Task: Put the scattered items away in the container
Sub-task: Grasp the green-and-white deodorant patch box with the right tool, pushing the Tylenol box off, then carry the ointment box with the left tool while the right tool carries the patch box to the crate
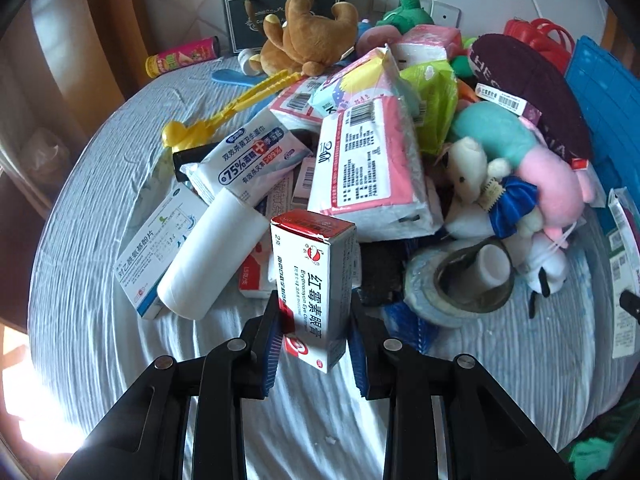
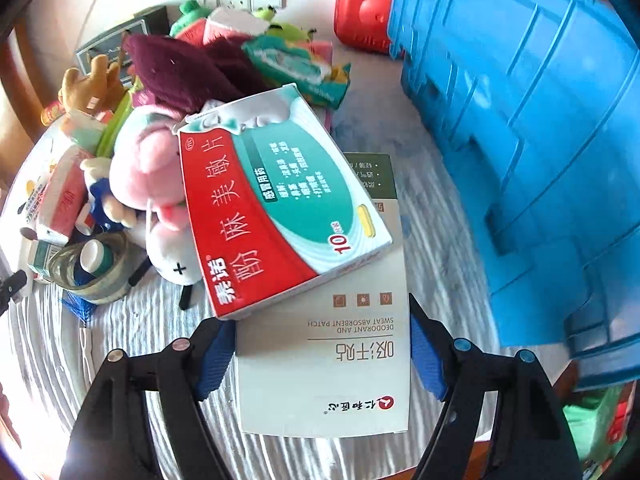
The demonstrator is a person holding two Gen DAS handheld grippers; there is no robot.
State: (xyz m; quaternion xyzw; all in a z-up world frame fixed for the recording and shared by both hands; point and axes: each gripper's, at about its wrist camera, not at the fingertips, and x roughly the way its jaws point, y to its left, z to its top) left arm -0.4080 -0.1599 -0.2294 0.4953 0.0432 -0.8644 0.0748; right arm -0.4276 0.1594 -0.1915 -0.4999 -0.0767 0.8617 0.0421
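My left gripper [image 1: 314, 334] is shut on a silver and red eye ointment box [image 1: 314, 280] and holds it upright above the striped cloth, in front of the pile. My right gripper [image 2: 322, 354] is closed on the sides of a flat grey sweat patch box [image 2: 332, 368]. A red and green medicine box [image 2: 280, 200] lies tilted on top of it. The blue plastic crate [image 2: 520, 140] stands to the right of my right gripper; it also shows in the left wrist view [image 1: 604, 92] at the far right.
A pile covers the table: tissue packs [image 1: 372, 168], a wipes pack [image 1: 248, 156], a white roll [image 1: 208, 256], tape rolls [image 1: 460, 284], plush toys [image 1: 520, 184], a brown bear [image 1: 308, 36], yellow tongs [image 1: 228, 108], a chips can [image 1: 184, 56], a red container [image 2: 364, 12].
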